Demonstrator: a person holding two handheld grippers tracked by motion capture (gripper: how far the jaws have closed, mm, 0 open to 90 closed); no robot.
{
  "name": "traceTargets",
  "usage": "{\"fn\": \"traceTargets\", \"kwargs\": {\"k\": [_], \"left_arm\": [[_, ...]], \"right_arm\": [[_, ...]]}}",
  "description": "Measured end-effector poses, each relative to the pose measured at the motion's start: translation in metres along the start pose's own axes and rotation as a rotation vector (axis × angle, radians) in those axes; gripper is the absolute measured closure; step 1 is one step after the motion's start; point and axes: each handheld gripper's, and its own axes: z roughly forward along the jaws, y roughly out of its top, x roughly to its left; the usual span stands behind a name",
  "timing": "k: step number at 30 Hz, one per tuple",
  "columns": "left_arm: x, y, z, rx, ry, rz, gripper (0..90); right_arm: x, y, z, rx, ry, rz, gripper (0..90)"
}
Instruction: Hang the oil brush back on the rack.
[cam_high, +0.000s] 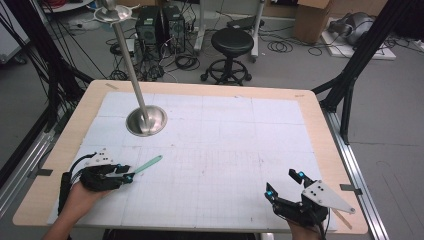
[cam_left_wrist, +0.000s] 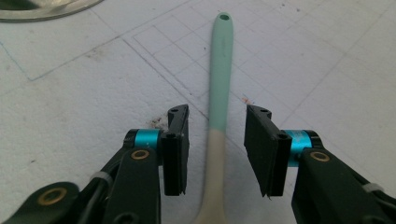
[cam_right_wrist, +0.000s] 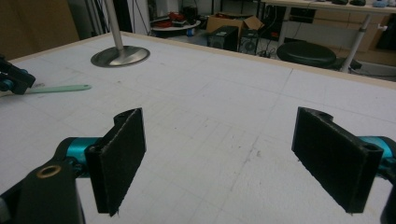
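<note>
Right tongs (cam_high: 283, 182): lower right of the high view, jaws wide apart over bare white gridded mat (cam_high: 225, 150), holding nothing.
Left tongs (cam_high: 127, 175): lower left of the high view, jaws apart on either side of the utensil's handle; in the left gripper view a gap shows on both sides.
Mint-green and cream long-handled utensil (cam_left_wrist: 219, 93): flat on the mat, green end with a hole pointing up-frame, cream part low between the jaws.
Worktop (cam_high: 320, 125): pale wood, mat covering most of it.
Polished steel stand with round base and slanted pole (cam_high: 146, 121): upper left of the mat.
Black round stool (cam_high: 232, 42): on the floor beyond the far edge.
</note>
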Motion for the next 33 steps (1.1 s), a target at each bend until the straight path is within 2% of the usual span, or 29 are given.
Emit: {"fn": "traceTargets", "kwargs": {"k": [2,7,16,27,31,33], "left_arm": [[-0.0004,0.0010,0.0015,0.006,0.001,0.005,63.3],[-0.0020,0.0043,0.0047,0.037,0.009,0.050,69.6],[-0.0039,0.0062,0.0064,0.045,0.013,0.074,80.2],[-0.0037,0.0063,0.0063,0.048,0.015,0.057,81.4],[-0.0037,0.0061,0.0060,0.049,0.017,0.066,81.6],[-0.0038,0.0059,0.0062,0.042,0.015,0.050,81.7]], "right_arm": [[-0.0002,0.0001,0.0002,-0.001,0.002,-0.006,16.5],[-0.0003,0.0000,0.0000,0.005,0.000,-0.003,16.5],[-0.0004,0.0002,0.0000,-0.001,-0.001,-0.003,16.5],[-0.0002,0.0004,-0.0006,0.000,0.001,0.001,16.5],[-0.0008,0.0005,-0.0006,-0.007,-0.001,-0.002,16.5],[-0.0010,0.0005,-0.0007,-0.007,-0.001,-0.001,16.5]]}}
